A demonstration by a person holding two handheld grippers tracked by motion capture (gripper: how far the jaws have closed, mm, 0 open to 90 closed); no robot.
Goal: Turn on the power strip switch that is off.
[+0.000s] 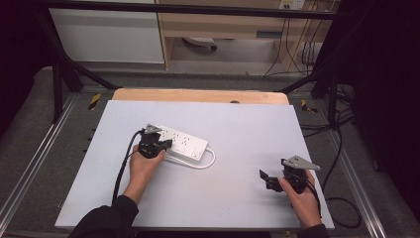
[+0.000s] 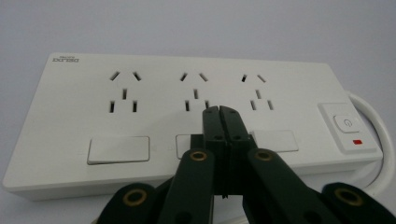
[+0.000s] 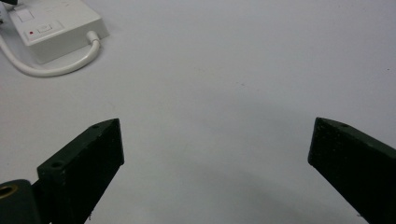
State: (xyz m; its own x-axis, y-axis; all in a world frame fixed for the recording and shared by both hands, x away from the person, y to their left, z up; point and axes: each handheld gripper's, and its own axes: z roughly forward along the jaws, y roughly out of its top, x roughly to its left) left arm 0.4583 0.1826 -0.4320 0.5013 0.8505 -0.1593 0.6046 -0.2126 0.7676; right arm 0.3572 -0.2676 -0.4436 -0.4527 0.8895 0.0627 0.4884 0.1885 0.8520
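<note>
One tabletop (image 1: 237, 148), matte pale grey board, rectangular. One power strip (image 1: 181, 144), white glossy plastic, rounded corners, at 10 o'clock from tabletop centre. One white cord (image 1: 210, 161) looping from its end. Two tongs. Left tongs (image 2: 219, 112) pressed together, empty, tips over strip. Left gripper view adds: three socket groups, three blank rectangular covers, one switch (image 2: 346, 123), one red indicator. Right tongs (image 3: 215, 154) spread wide, empty, at 4 o'clock.

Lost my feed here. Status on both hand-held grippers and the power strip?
Left hand-held gripper shut, tips over power strip. Right hand-held gripper open, apart, above bare table. Nothing in the way.
</note>
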